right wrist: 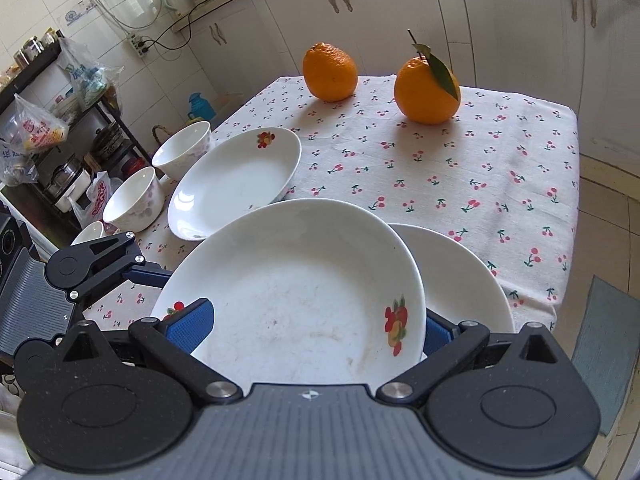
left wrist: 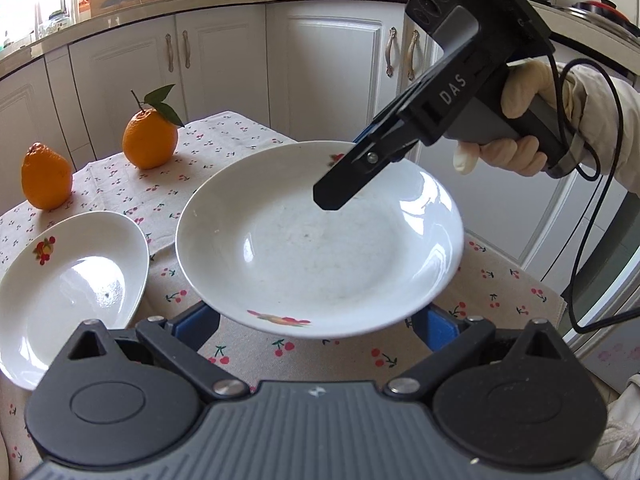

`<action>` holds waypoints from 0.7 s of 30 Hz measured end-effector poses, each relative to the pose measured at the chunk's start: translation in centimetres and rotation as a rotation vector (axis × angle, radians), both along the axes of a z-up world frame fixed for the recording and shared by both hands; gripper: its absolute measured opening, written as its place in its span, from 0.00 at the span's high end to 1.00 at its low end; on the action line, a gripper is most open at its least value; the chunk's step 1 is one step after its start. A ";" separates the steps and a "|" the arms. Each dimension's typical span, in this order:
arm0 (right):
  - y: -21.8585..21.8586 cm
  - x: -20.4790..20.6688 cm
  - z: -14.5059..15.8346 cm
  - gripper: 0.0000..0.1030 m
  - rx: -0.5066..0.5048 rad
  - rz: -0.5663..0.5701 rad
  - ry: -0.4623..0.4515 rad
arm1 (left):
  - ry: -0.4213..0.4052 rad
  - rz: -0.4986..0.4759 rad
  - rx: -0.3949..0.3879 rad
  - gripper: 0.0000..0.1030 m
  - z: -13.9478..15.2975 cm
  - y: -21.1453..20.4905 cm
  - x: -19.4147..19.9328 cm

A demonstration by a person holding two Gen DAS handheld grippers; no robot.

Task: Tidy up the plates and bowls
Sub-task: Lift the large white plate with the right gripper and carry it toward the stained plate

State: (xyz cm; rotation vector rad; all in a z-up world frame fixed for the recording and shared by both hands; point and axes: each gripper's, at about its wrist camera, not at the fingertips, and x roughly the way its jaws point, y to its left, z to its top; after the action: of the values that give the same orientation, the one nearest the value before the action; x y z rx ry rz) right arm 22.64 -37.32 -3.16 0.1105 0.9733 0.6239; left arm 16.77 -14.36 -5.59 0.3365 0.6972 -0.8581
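Note:
A white plate with fruit decals [right wrist: 304, 280] lies tilted between the fingers of my right gripper [right wrist: 316, 316], which stand wide apart. The left blue pad [right wrist: 188, 326] overlaps its rim and the right pad sits behind it. It leans over a second white plate [right wrist: 464, 280]. From the left wrist the same plate [left wrist: 312, 248] hovers over my open left gripper [left wrist: 316, 320], with my right gripper [left wrist: 328, 196] reaching over its far rim. A third plate [right wrist: 236, 180] lies on the tablecloth, beside white bowls [right wrist: 184, 152] [right wrist: 134, 200].
Two oranges [right wrist: 330, 72] [right wrist: 426, 90] stand at the table's far edge on the cherry-print cloth [right wrist: 460, 168]. A gloved hand [left wrist: 520, 120] holds the right gripper, its cable looping behind. Cabinets surround the table, and a cluttered shelf [right wrist: 52, 120] stands on the left.

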 end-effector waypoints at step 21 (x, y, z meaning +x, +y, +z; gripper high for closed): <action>-2.6 -0.2 -1.6 0.00 -0.019 -0.067 0.024 | 0.002 -0.055 0.034 0.02 -0.4 -2.3 1.1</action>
State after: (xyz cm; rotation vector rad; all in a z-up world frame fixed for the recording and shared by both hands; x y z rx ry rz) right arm 22.40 -39.89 -4.78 0.1330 0.9951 0.5530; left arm 17.91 -16.69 -5.97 0.3871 0.7077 -0.8990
